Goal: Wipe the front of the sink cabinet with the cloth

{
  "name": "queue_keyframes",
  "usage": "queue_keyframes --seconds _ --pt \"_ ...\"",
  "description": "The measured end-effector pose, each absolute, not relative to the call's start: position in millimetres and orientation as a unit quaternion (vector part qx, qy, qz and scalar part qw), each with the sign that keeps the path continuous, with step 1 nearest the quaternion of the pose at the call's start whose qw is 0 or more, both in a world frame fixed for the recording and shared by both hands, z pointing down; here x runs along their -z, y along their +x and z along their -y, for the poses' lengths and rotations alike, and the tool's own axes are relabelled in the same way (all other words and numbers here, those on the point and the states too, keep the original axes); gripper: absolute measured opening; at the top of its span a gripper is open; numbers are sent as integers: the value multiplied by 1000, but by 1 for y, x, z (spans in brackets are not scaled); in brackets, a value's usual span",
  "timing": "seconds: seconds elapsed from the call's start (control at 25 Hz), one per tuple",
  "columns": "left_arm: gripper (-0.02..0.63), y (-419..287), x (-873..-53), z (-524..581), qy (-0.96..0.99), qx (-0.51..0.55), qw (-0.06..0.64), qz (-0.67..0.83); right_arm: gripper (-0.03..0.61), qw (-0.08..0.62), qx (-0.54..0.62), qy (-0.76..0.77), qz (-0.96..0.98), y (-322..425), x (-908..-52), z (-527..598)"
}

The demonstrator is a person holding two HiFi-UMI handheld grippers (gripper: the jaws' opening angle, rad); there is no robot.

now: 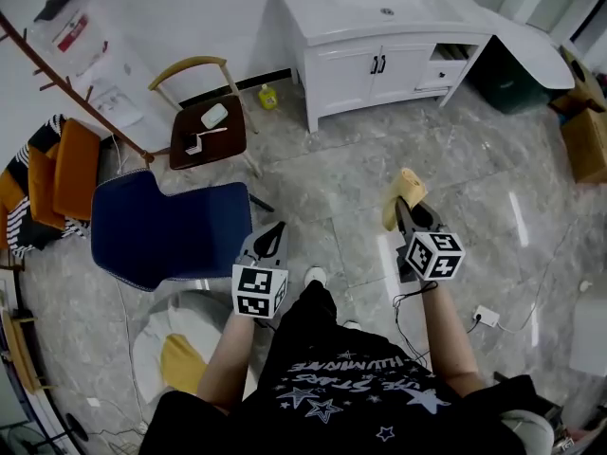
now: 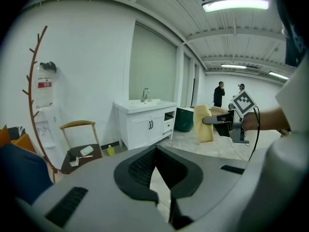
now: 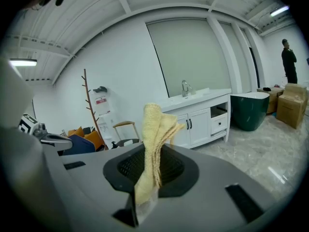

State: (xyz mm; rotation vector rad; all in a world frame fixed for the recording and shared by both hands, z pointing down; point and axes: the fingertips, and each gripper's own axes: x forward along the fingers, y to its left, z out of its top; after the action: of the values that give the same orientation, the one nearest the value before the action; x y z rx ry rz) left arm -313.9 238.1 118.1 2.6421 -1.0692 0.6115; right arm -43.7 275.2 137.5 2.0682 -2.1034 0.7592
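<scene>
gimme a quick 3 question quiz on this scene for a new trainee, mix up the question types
1. True or false: the folded yellow terry cloth is clamped in the left gripper.
2. Multiple choice: the white two-door sink cabinet is A) touching the cloth, B) standing ahead across the grey marble floor, apart from the cloth, C) lying on its side.
3. Short answer: which gripper is shut on nothing?

Key
1. False: the right gripper holds it.
2. B.
3. The left gripper.
</scene>
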Motion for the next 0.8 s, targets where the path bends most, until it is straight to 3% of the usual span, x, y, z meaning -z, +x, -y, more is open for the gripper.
queue_keyframes --seconds 0.32,0.8 --pt "15 -281 -119 -124 917 -208 114 322 62 45 -240 692 679 -29 -117 -173" --pt "15 -193 -122 -40 898 -214 121 366 61 38 -254 677 690 87 -141 -71"
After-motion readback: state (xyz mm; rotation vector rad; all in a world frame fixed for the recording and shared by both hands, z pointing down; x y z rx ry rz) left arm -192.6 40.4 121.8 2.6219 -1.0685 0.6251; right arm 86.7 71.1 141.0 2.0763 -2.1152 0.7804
